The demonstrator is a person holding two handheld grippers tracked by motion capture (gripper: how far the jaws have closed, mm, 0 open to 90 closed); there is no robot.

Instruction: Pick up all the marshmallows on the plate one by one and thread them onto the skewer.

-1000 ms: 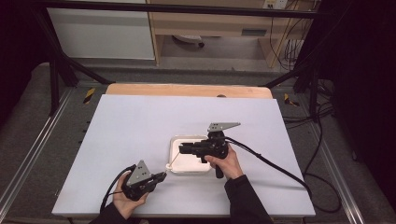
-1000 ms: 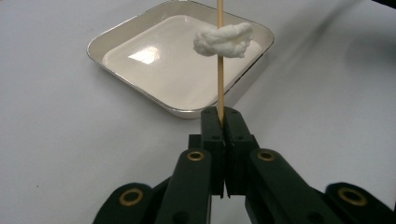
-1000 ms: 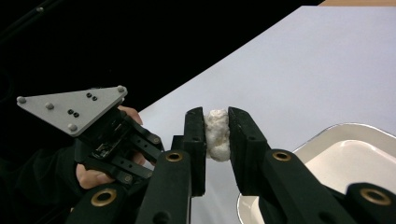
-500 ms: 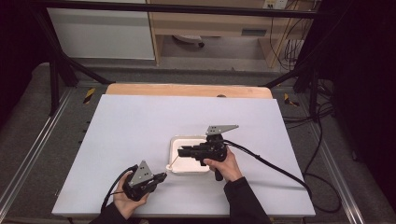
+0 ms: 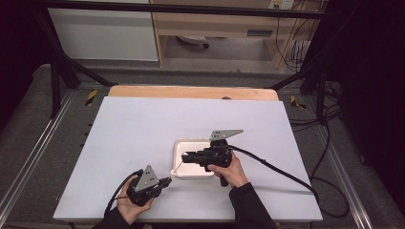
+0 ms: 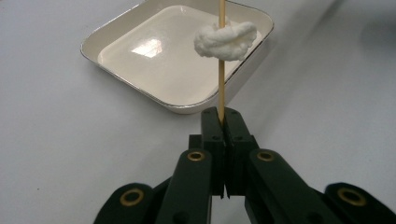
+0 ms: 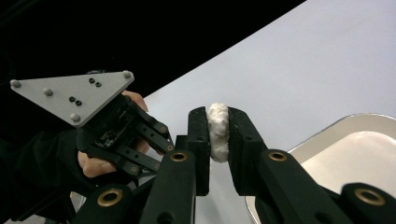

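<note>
From the high view: left gripper (image 5: 165, 181) low at the near edge, thin skewer (image 5: 176, 168) slanting up and away over the near-left corner of the white tray (image 5: 180, 149), right gripper (image 5: 186, 157) levelled across the tray toward it, tip contact too small to call. Left gripper view: both jaws clamped flat on the skewer's butt, long axis straight ahead, white soft lump (image 6: 225, 39) threaded high on it above the tray's near rim. Right gripper view: 2 jaws pinching that lump (image 7: 218, 131) side to side, probably ready to slide along the stick.
</note>
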